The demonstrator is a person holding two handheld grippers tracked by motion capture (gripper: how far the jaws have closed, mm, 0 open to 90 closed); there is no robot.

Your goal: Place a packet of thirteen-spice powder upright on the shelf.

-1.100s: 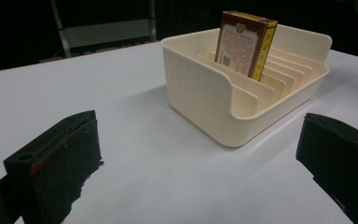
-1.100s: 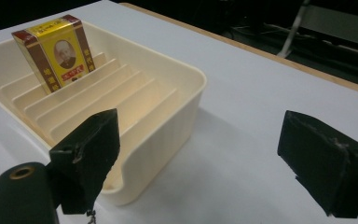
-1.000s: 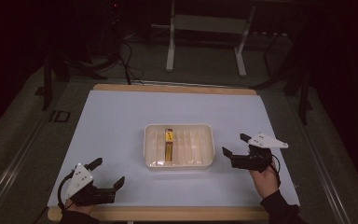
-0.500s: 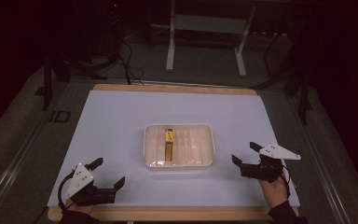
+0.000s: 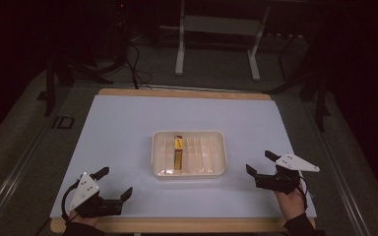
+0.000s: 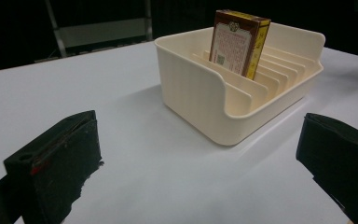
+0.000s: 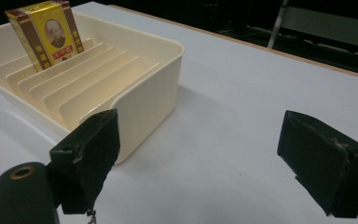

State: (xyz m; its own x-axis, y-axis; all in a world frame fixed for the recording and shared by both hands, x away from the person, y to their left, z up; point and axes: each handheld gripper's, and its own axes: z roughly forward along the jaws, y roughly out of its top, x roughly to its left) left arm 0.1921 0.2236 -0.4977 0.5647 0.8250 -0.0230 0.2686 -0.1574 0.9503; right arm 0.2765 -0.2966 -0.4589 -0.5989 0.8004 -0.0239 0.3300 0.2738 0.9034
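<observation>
The left claw [image 5: 114, 183] and right claw [image 5: 259, 163] both gape, holding nothing, near the tabletop's [image 5: 128, 128] front edge. Bare surface separates each from the tray [image 5: 189, 172], where a box [image 5: 178, 152] stands upright in a slot.

"The high view looks forward and down over the whole bench [image 5: 128, 128]."

"Both gripper views sit low and close, probably facing inward; all share the cream tray [image 5: 216, 147]."
</observation>
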